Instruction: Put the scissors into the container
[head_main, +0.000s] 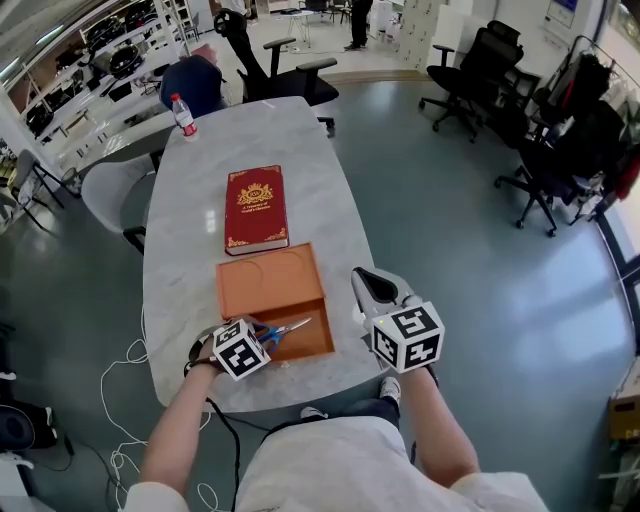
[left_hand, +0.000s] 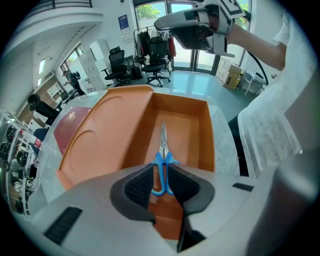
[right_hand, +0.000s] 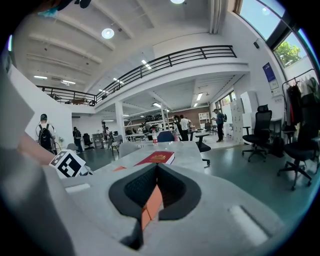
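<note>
An orange container (head_main: 316, 349) stands open near the front edge of the marble table (head_main: 180, 250), its lid (head_main: 262, 283) lying flat behind it. The blue-handled scissors (head_main: 287, 329) hang over its inside with the blades pointing toward the far wall. My left gripper (head_main: 262, 338) is shut on the handles. In the left gripper view the scissors (left_hand: 162, 145) stick out between the pads (left_hand: 140, 185) over the container's floor (left_hand: 185, 132). My right gripper (head_main: 364, 277) hovers just right of the container, shut and empty; in its own view the right gripper (right_hand: 156, 170) faces along the table.
A red book (head_main: 256, 208) lies behind the lid and a water bottle (head_main: 184, 116) stands at the table's far end. Office chairs (head_main: 290, 70) ring the far side and the right of the room. A white cable (head_main: 120, 400) trails on the floor at the left.
</note>
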